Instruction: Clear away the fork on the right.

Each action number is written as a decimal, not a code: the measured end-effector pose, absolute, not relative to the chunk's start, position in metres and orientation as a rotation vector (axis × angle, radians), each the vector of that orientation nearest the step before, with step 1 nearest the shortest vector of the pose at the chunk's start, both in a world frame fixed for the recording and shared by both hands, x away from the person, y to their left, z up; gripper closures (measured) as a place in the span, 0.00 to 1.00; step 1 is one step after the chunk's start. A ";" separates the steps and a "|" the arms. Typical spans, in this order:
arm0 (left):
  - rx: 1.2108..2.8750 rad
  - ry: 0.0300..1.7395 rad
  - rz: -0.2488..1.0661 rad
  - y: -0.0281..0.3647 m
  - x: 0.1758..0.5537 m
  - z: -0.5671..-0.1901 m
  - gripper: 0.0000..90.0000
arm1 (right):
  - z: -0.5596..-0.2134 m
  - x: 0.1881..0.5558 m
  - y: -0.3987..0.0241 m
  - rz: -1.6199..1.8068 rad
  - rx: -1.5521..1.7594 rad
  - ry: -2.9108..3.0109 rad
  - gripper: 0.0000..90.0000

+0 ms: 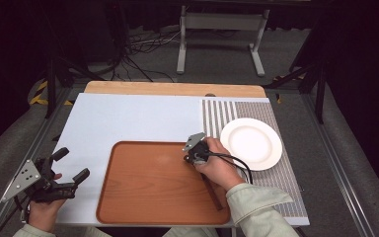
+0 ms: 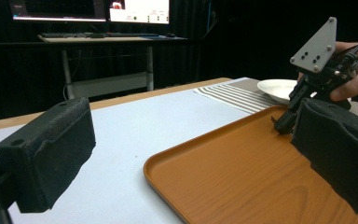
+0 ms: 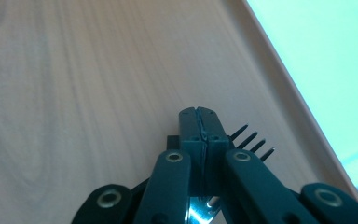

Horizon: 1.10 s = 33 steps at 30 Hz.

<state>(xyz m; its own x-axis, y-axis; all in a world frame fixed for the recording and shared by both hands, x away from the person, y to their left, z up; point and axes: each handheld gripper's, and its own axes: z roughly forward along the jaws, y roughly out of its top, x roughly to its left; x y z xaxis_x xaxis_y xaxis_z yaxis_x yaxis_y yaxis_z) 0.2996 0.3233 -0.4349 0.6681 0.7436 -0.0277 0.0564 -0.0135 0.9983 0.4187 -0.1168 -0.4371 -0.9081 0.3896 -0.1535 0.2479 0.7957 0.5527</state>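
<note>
R claw (image 3: 199, 122) clamped on fork (image 3: 251, 140) over tray (image 3: 74, 93); L claw (image 2: 186, 158) wide open.

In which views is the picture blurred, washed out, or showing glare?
High view: sharp, evenly lit table, dark surroundings. Left gripper view: the near claw pads are soft, the tray clearer. Right gripper view: washed out, pale tray; bright glare on the fork below the shut claw.

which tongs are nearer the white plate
Right. The right tongs sit at the tray's right edge, just left of the white plate; the left tongs hover off the tray's left side, far from it.
</note>
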 end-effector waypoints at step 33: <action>1.505 0.696 0.621 0.323 0.300 -0.435 0.00 | -0.432 0.429 -0.151 0.695 0.726 2.639 1.00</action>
